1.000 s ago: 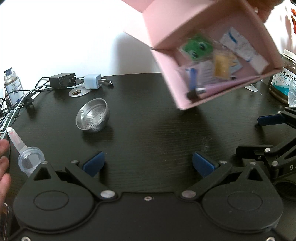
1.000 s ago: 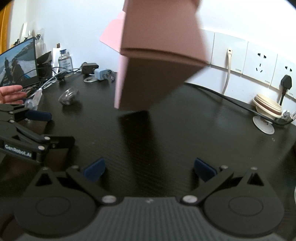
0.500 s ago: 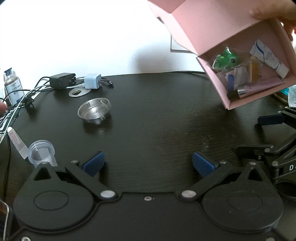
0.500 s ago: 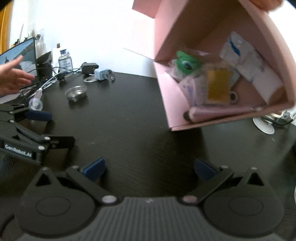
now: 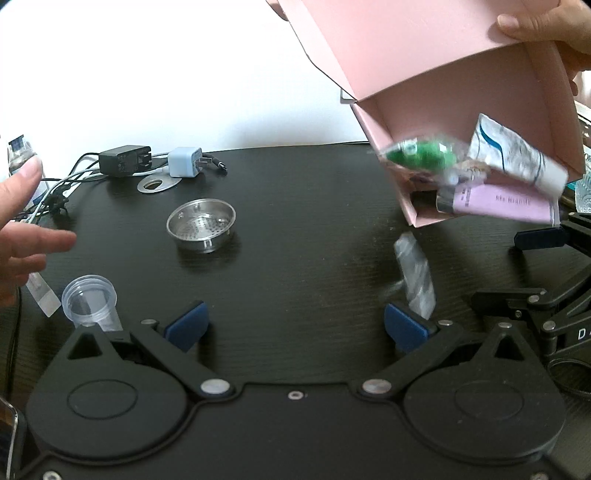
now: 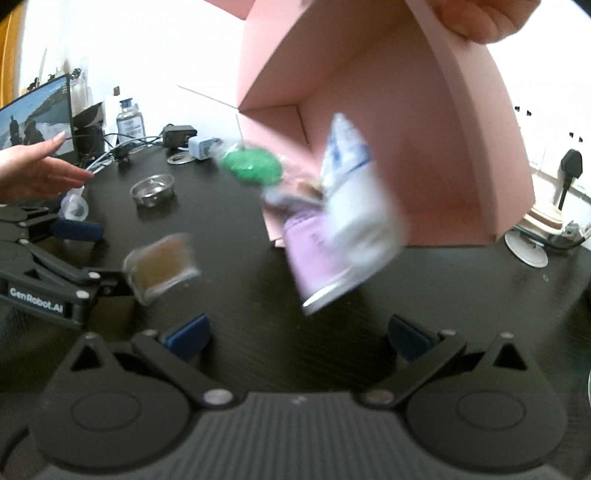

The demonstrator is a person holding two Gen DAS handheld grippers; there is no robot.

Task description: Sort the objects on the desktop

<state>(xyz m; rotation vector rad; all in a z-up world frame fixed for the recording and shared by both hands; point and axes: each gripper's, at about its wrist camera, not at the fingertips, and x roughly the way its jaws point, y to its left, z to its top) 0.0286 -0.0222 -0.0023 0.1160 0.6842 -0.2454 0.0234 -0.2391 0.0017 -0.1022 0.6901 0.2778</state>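
Pink cardboard box (image 5: 436, 70): held tilted above the black table (image 5: 303, 206), far right, by a hand (image 5: 550, 26); tipped further than half a second ago, contents now spilling. Green packet (image 5: 421, 155), white sachet (image 5: 517, 158) and lilac tube (image 5: 498, 203) sit at the box mouth, all motion-blurred. A clear wrapped item (image 5: 413, 273) is below the box near the table, new since then; its contents cannot be read. Steel strainer cup (image 5: 201, 229) is upright, left of centre. Clear plastic cup (image 5: 90, 299) is partly hidden behind the left gripper (image 5: 295, 326). Left gripper and right gripper (image 6: 297, 334): jaws wide, holding nothing. A second hand (image 5: 22, 236), cut off at the left, has reappeared.
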